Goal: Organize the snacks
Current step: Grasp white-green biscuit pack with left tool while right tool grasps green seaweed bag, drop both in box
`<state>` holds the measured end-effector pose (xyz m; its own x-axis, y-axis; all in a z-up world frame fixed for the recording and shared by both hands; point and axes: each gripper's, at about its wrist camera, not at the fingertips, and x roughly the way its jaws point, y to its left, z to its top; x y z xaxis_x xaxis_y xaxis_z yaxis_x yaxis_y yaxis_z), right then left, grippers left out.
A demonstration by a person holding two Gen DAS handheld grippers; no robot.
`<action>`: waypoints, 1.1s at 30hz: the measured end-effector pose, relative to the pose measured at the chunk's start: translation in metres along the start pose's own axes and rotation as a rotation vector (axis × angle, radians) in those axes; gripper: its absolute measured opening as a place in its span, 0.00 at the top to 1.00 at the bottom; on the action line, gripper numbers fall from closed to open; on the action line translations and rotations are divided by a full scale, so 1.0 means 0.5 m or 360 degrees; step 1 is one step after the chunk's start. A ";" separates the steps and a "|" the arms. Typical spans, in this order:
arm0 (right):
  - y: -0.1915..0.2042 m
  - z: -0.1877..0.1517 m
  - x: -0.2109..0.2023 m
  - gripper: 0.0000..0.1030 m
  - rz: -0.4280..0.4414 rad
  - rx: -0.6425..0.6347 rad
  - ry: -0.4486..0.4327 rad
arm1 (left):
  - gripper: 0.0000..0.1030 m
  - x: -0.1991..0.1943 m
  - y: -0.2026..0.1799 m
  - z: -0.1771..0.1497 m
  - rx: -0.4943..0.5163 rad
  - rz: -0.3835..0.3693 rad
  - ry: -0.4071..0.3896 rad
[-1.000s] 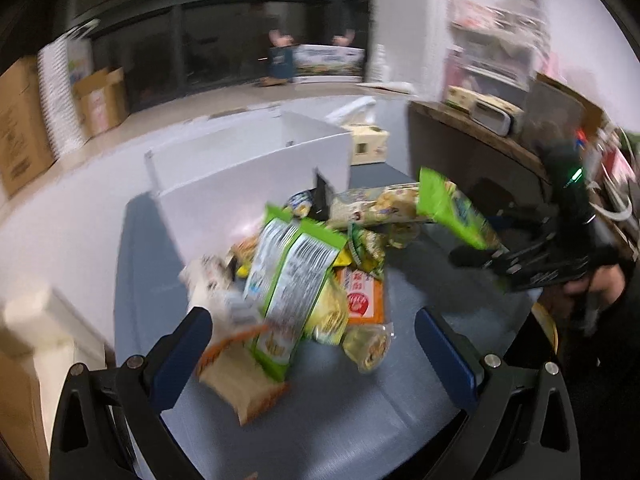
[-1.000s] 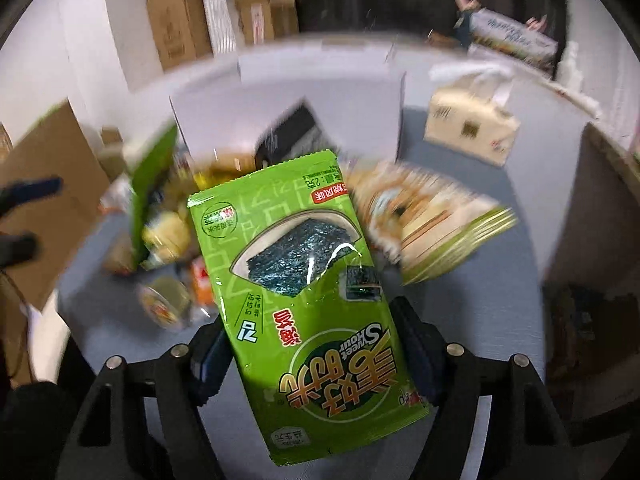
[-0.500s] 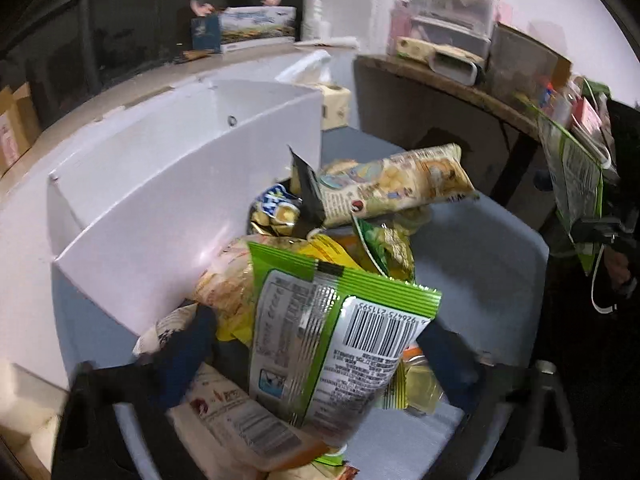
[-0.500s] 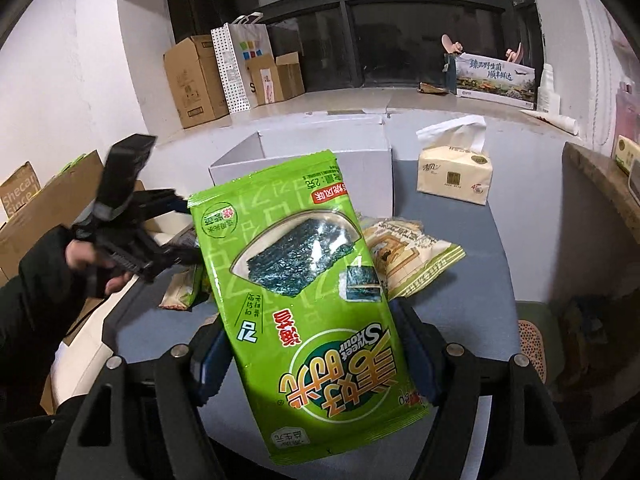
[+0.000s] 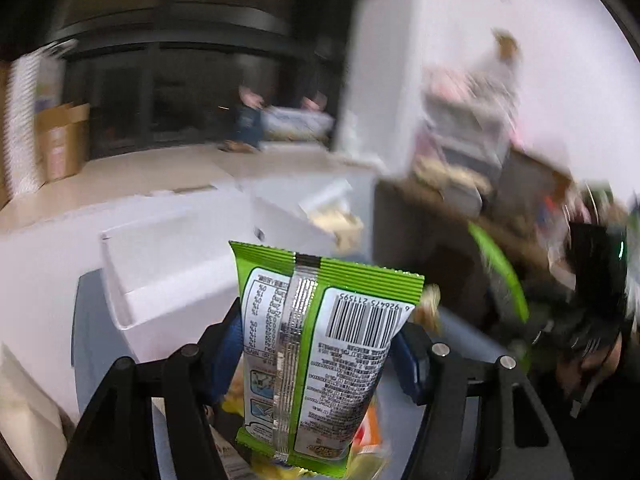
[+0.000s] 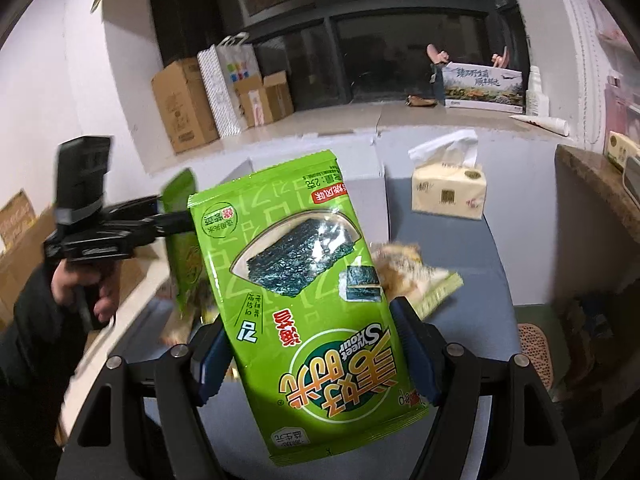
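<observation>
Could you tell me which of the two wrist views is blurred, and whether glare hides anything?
Left wrist view: background smeared by motion, only the green barcode snack packet stays sharp, its foil seam glinting. Right wrist view: mostly crisp; a bright glare patch on the green seaweed packet near its lower edge, print still readable.

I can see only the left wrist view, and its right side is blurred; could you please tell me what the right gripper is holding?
Observer: The right gripper is shut on a green seaweed pack, its printed front facing the camera and dark sheets showing through a window.
Operator: Thank you. Is anything lying on the table beyond that pack?
Observer: Yes, a yellowish snack bag lies on the grey table just behind it.
</observation>
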<state>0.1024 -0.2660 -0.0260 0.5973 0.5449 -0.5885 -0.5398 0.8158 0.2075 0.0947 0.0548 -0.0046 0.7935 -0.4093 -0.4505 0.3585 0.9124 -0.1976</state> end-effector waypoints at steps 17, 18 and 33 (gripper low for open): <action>0.009 0.389 0.359 0.24 -0.0117 0.0172 0.0116 | 0.31 0.181 0.267 0.215 -0.0432 0.0526 0.0060; 0.005 0.399 0.384 0.24 -0.0110 0.0182 0.0144 | 0.31 0.193 0.279 0.217 -0.0431 0.0572 0.0063; -0.013 0.415 0.429 0.00 -0.0100 0.0113 0.0134 | 0.00 0.199 0.295 0.176 -0.0478 0.0625 0.0179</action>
<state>0.3569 -0.1143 0.0086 0.5751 0.4762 -0.6652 -0.4575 0.8613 0.2210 0.2696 0.1481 -0.0019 0.7762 -0.0469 -0.6287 -0.1268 0.9653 -0.2285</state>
